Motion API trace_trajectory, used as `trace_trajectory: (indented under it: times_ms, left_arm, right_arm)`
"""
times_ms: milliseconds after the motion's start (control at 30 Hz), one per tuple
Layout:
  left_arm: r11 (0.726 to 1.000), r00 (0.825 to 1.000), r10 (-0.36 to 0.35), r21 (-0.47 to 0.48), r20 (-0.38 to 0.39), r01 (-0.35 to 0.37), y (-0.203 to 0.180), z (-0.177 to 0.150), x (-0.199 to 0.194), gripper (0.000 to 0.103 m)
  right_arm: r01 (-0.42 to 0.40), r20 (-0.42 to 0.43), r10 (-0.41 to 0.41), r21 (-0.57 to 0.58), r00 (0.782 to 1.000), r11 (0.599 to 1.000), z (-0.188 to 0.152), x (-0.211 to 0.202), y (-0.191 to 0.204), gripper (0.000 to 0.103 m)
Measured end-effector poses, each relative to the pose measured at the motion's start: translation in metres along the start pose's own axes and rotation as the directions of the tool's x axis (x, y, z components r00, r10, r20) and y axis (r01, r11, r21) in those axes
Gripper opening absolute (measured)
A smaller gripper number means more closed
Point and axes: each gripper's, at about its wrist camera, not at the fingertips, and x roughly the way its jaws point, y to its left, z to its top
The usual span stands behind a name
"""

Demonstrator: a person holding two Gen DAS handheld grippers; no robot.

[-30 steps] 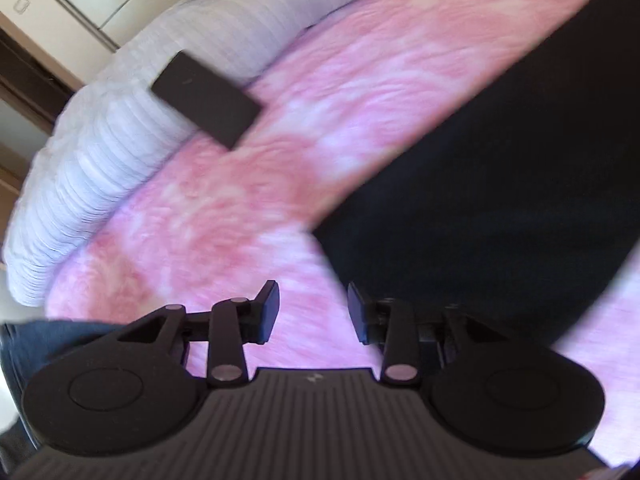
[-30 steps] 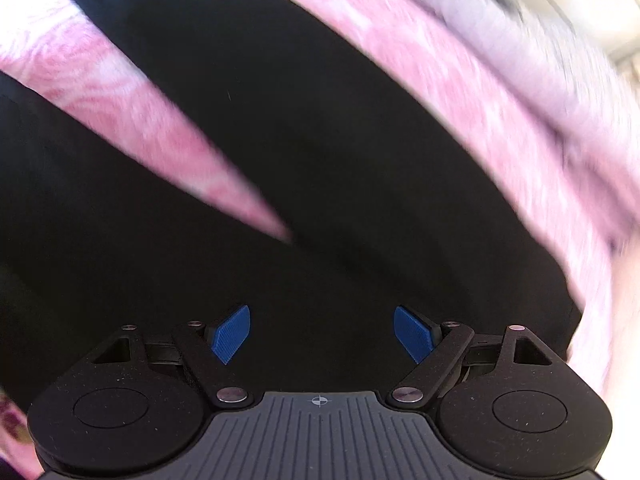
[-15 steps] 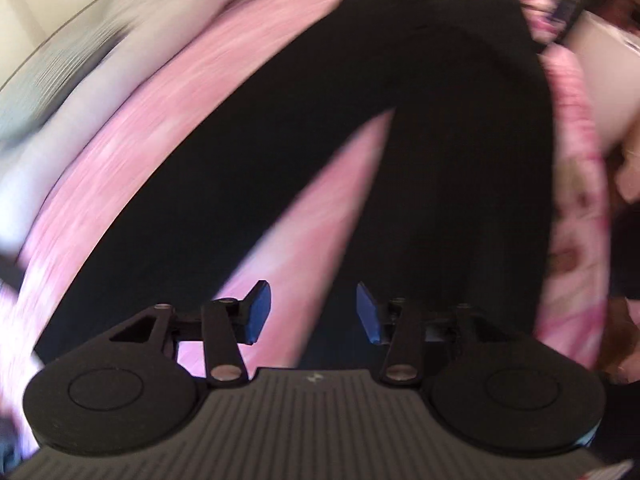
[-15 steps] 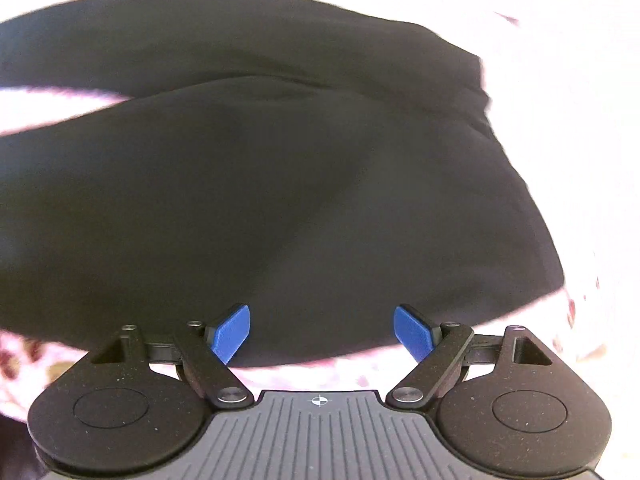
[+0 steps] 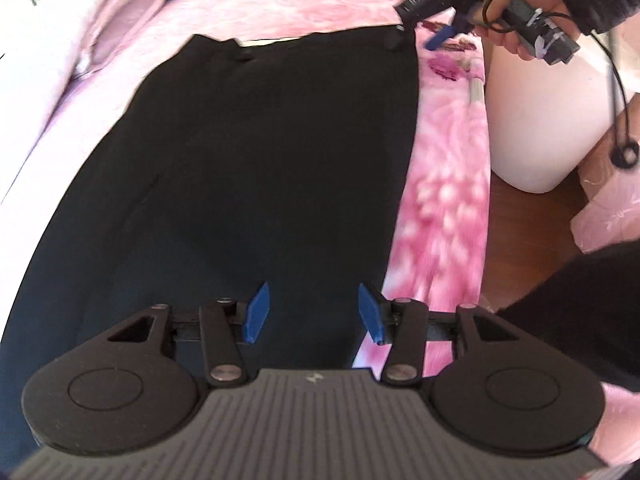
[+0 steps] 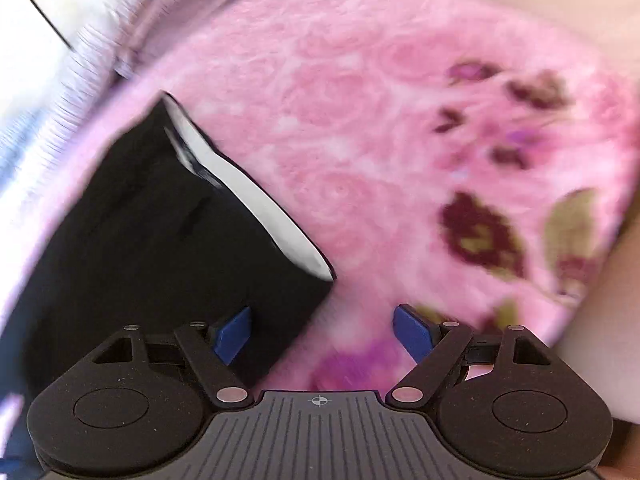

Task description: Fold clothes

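A pair of black trousers [image 5: 256,168] lay flat and long on a pink fleece blanket with a flower pattern [image 5: 444,184], which covered a bed. The waistband end was far from the left wrist camera, and a white inner lining [image 6: 256,204] showed at this waist edge in the right wrist view.

The left gripper [image 5: 312,312] hung over the near part of the trousers, close to their right edge. Its blue fingertips [image 5: 256,308] were spread apart and nothing was between them.

The right gripper [image 6: 324,332] was at the waist corner of the trousers, above the border between black cloth and pink blanket. Its blue fingertips [image 6: 234,334] were also wide apart and held nothing. In the left wrist view this same gripper [image 5: 440,38] appeared at the far right corner of the waistband, held by the person's hand [image 5: 516,8]. Whether it touched the cloth I cannot tell.

Beside the bed stood a white rounded container [image 5: 548,120] on a brown wooden floor [image 5: 524,232].
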Motion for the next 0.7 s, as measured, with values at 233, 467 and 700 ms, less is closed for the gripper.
trace_trajectory:
  times_ms: [233, 467, 700]
  left_arm:
    - [0.999, 0.995, -0.033, 0.033, -0.09, 0.037, -0.031, 0.046, 0.052, 0.043]
    - [0.996, 0.992, -0.093, -0.006, -0.082, 0.092, -0.053, 0.079, 0.068, 0.041]
    - [0.992, 0.994, -0.046, -0.125, -0.095, 0.034, -0.05, 0.057, 0.037, 0.042]
  right_arm:
    - [-0.197, -0.007, 0.198, 0.065, 0.98, 0.978, 0.035, 0.006, -0.066, 0.017]
    - [-0.215, -0.067, 0.212, -0.033, 0.975, 0.976, 0.056, -0.01, -0.076, 0.005]
    - [-0.076, -0.108, 0.059, -0.16, 0.992, 0.984, 0.055, -0.009, -0.064, 0.027]
